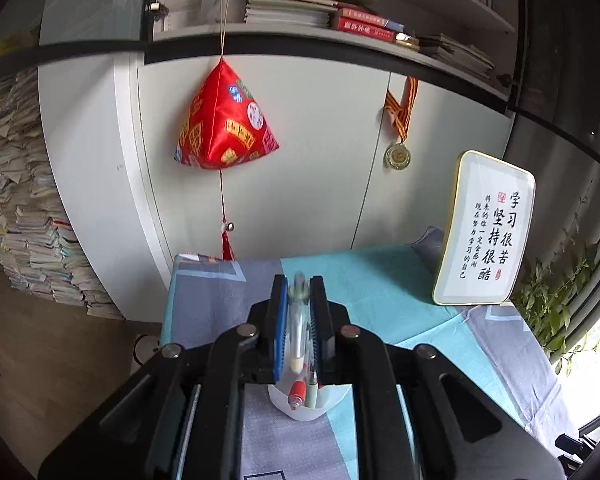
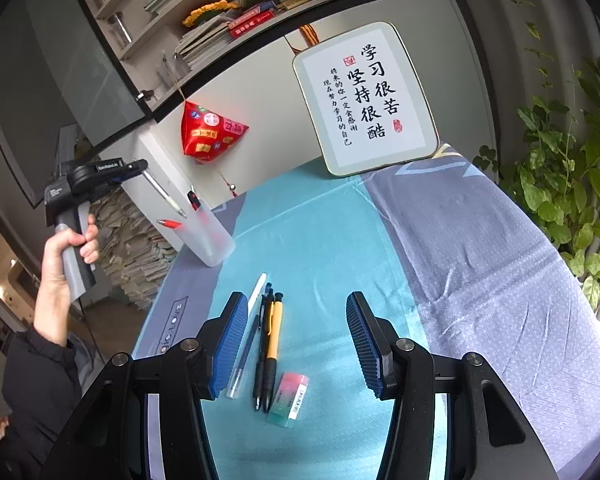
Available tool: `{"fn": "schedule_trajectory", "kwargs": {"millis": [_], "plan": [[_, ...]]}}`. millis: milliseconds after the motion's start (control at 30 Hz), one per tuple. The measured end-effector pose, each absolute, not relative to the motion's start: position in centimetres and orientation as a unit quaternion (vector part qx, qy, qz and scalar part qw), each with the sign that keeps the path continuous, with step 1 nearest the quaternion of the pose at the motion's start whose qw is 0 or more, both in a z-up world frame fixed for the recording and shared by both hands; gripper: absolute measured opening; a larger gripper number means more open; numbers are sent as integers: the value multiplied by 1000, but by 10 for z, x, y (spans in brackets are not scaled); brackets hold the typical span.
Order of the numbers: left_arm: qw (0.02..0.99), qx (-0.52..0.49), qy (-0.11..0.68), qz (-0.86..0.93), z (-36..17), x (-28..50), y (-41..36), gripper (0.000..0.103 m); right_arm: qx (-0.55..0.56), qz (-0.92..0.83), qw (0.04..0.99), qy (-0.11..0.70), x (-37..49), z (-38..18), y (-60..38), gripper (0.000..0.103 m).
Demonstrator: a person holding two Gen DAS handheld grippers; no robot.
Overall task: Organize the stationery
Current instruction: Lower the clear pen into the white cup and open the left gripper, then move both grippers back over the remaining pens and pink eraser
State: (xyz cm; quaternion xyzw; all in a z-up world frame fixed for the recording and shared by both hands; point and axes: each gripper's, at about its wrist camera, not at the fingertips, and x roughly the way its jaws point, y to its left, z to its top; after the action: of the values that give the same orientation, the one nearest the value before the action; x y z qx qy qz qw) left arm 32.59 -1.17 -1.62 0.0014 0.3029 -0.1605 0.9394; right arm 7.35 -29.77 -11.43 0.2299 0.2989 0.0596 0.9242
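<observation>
Smooth teal cloth (image 2: 320, 240) — translucent plastic cup (image 2: 210, 236)

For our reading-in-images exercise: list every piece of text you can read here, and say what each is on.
"学习很苦 坚持很酷": large calligraphy on the framed plaque.
Smaller columns and red seals on the plaque: too small to read surely.
Red book spines, red hanging pouch, eraser and left tongs label: blurred.

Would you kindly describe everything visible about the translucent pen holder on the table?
The pen holder is a frosted, translucent white plastic cup with an open top, standing near the table's left edge on the patterned cloth. It already holds a red pen and a dark one, both leaning out over the rim. The left gripper holds a clear pen slanted down toward its opening. Nothing else touches it.
</observation>
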Motion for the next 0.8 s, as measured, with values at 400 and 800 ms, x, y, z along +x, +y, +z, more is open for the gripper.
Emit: {"fn": "schedule_trajectory", "kwargs": {"millis": [400,800], "plan": [[940,10,291,-179,-23,234,-10,77,200,88,908,357,80,-141,-273,52],[902,75,365,-218,-102,160,-41,77,160,104,906,377,72,-146,-243,52]]}}
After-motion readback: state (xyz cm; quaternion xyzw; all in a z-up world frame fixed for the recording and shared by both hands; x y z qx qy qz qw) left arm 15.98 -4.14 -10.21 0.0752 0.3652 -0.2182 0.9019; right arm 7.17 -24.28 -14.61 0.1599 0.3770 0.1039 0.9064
